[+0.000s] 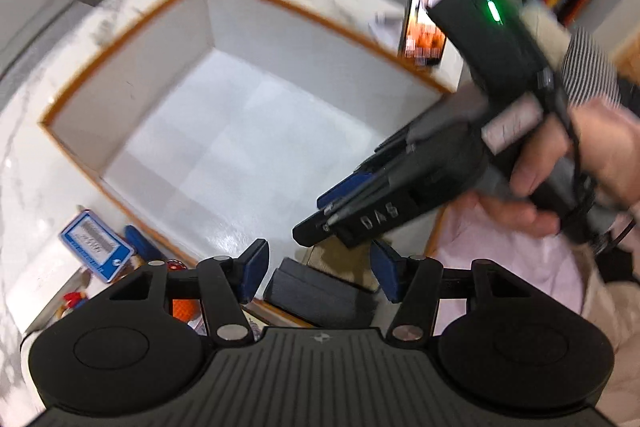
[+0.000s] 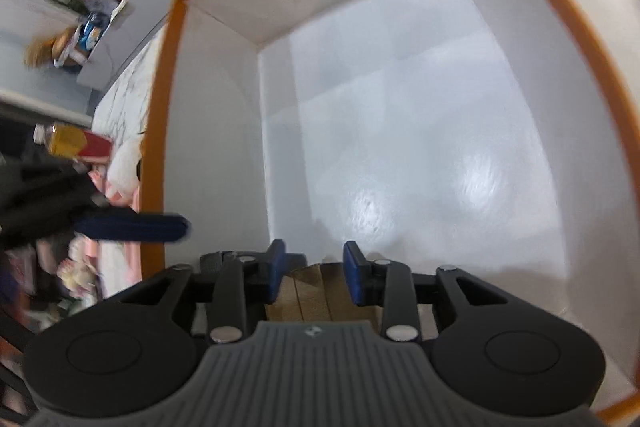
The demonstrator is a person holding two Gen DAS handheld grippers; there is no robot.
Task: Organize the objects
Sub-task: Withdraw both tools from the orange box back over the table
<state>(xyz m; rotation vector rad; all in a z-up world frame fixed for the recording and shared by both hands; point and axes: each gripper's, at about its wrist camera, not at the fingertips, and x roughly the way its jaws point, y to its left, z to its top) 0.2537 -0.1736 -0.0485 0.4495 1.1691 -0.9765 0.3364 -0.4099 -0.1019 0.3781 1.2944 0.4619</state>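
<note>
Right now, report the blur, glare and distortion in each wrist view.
Left wrist view: the right gripper and the hand holding it are motion-smeared; the propped phone is blurred. Right wrist view: glare patches on the glossy floor of the white orange-rimmed box; fisheye bows its rim; the left edge is smeared.

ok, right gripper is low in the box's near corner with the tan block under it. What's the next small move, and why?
Probably lift the right gripper straight up, clear of the white box. The tan block lies low in the near corner and runs under both pads rather than being pinched between them, so it looks released. The left gripper hangs open close by, so rise before swinging sideways.
</note>
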